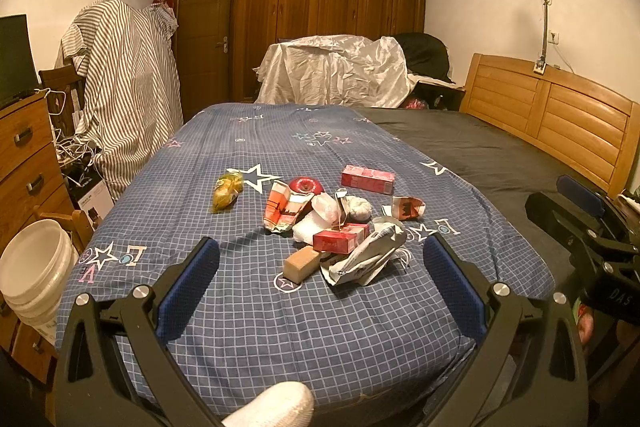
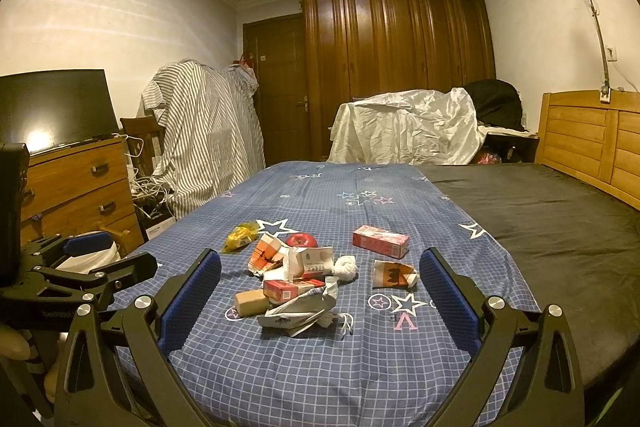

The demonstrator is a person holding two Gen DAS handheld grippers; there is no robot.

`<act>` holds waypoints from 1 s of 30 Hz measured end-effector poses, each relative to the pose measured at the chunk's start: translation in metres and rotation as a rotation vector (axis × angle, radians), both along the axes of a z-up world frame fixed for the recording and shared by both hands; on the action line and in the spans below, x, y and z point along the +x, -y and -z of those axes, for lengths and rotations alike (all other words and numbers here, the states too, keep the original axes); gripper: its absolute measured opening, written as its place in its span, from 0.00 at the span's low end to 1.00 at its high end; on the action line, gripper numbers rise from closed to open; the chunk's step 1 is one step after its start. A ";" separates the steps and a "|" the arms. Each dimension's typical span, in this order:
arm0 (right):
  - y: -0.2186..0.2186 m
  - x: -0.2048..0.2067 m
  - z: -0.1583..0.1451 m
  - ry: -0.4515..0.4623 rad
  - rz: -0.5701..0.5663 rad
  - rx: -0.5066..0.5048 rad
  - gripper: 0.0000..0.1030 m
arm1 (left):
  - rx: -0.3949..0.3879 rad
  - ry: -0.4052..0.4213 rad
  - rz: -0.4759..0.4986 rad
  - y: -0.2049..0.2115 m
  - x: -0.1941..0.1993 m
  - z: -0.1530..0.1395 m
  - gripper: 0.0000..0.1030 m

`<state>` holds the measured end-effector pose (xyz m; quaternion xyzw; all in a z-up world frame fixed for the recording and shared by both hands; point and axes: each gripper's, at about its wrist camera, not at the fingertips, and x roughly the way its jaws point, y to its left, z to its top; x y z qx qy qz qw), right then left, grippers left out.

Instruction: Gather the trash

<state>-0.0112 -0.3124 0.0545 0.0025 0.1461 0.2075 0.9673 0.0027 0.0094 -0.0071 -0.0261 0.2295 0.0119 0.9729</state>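
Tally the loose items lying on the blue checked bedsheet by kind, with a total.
Red cartons, flat or crushed: 3
Red apple: 1
Yellow wrapper: 1
Tan block: 1
White wads (tissue or plastic): 2
Other crumpled paper packs: 3
Total: 11; the pile overlaps, so some may be hidden.

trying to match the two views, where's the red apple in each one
Left wrist: the red apple sits just above centre, behind the crushed red and white carton.
Right wrist: the apple sits just left of centre, behind the same carton.
Shared landmark: the long pink box to its right.
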 end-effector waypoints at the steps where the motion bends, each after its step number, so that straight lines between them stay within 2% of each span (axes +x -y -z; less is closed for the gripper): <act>1: 0.000 0.000 0.000 0.000 0.000 -0.002 0.96 | 0.000 -0.001 -0.001 0.000 0.000 0.000 0.95; 14: -0.003 0.000 -0.001 -0.002 -0.006 -0.002 0.96 | -0.005 -0.007 0.002 -0.002 -0.001 0.002 0.95; 19: -0.003 0.002 0.000 -0.009 -0.009 -0.007 0.96 | -0.010 -0.041 0.012 -0.008 0.007 0.011 0.95; 22: -0.003 0.008 0.004 -0.019 -0.010 -0.010 0.96 | 0.014 -0.073 0.012 -0.015 0.021 0.023 0.95; 24: -0.002 0.014 0.010 -0.032 -0.010 -0.012 0.96 | 0.051 -0.109 -0.002 -0.022 0.034 0.039 0.95; 26: -0.002 0.020 0.015 -0.046 -0.011 -0.015 0.96 | 0.076 -0.184 -0.003 -0.034 0.052 0.062 0.95; 28: -0.002 0.027 0.022 -0.065 -0.010 -0.019 0.96 | 0.042 -0.274 0.033 -0.050 0.069 0.086 0.95; 30: -0.004 0.036 0.031 -0.091 -0.014 -0.021 0.96 | 0.018 -0.328 0.076 -0.060 0.083 0.103 0.95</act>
